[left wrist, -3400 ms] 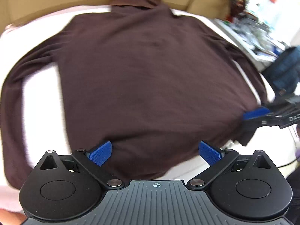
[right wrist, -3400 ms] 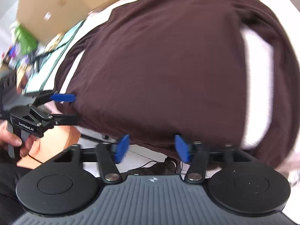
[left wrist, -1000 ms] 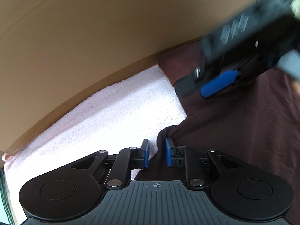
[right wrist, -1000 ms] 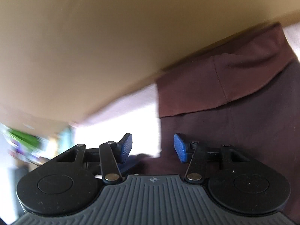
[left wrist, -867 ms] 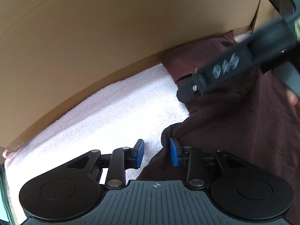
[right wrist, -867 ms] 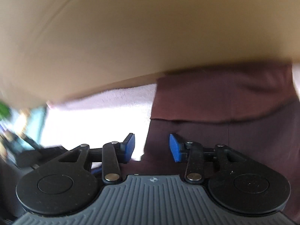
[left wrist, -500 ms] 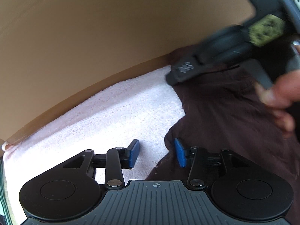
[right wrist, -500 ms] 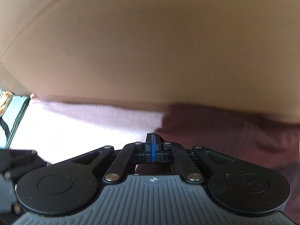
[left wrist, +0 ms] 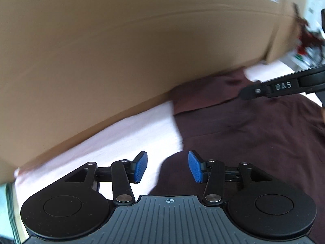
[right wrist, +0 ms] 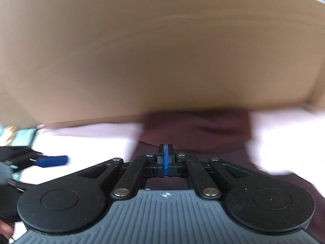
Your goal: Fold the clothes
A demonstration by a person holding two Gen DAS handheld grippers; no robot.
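Left gripper (left wrist: 167,166) hangs over the edge of a dark brown garment (left wrist: 254,142), blue pads (left wrist: 140,167) apart; jaws have just been opening, w/ nothing pinched between them (fabric edge lies below the gap, not gripped). The garment lies on a pale pink towel (left wrist: 126,140), its folded top edge up against a big cardboard box (left wrist: 132,50). Right gripper (left wrist: 284,86) reaches in from the right side, black arm marked "DAS", tip above the garment; whether it touches, can't tell.
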